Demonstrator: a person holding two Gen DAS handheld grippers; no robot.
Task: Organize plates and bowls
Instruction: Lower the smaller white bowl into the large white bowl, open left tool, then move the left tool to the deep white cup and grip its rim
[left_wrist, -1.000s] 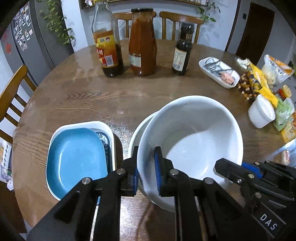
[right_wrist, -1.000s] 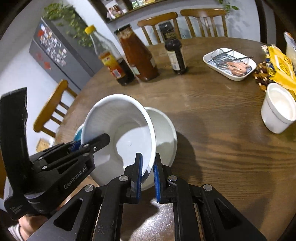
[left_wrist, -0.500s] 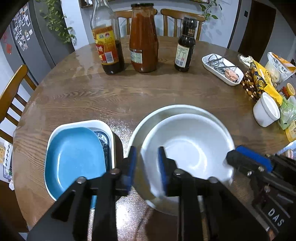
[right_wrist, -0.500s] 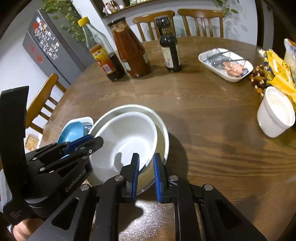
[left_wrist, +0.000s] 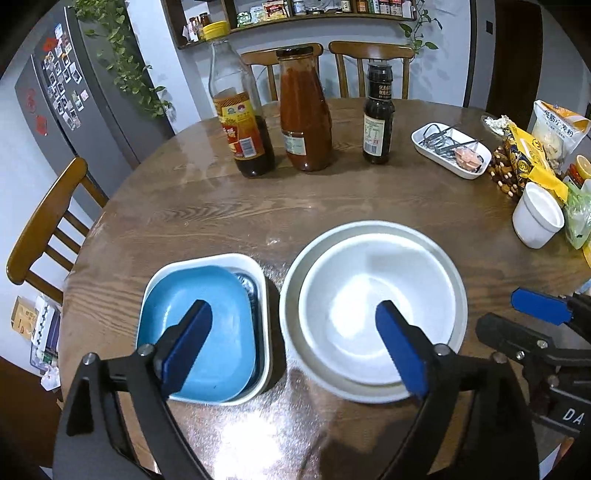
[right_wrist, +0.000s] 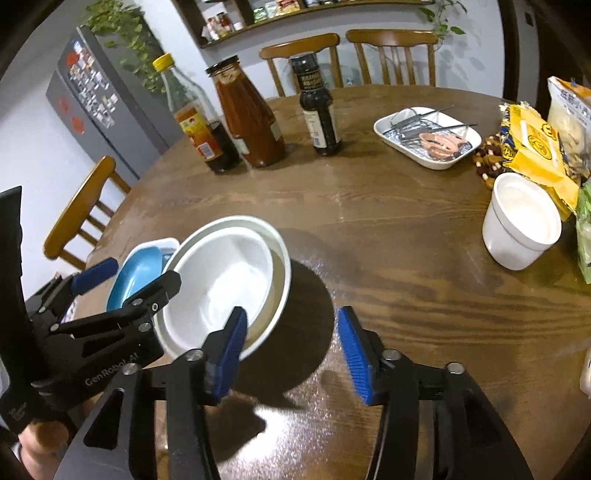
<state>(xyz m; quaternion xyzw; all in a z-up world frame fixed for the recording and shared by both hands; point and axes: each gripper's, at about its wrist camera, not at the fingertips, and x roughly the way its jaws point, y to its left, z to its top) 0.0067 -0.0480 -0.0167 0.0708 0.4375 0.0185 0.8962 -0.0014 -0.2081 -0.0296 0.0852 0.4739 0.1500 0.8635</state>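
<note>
A white bowl sits nested inside a larger white bowl on the round wooden table; the pair also shows in the right wrist view. Left of them a blue plate lies in a white rectangular dish. My left gripper is open and empty, held above the near edges of the plate and the bowls. My right gripper is open and empty, its left finger close to the bowls' near rim.
Three sauce bottles stand at the back of the table. A white dish with utensils, a white cup and snack bags are at the right. Wooden chairs surround the table.
Both grippers were shut on the white bowl's rim and held it tilted. They lowered it into the larger bowl, then opened and drew back.
</note>
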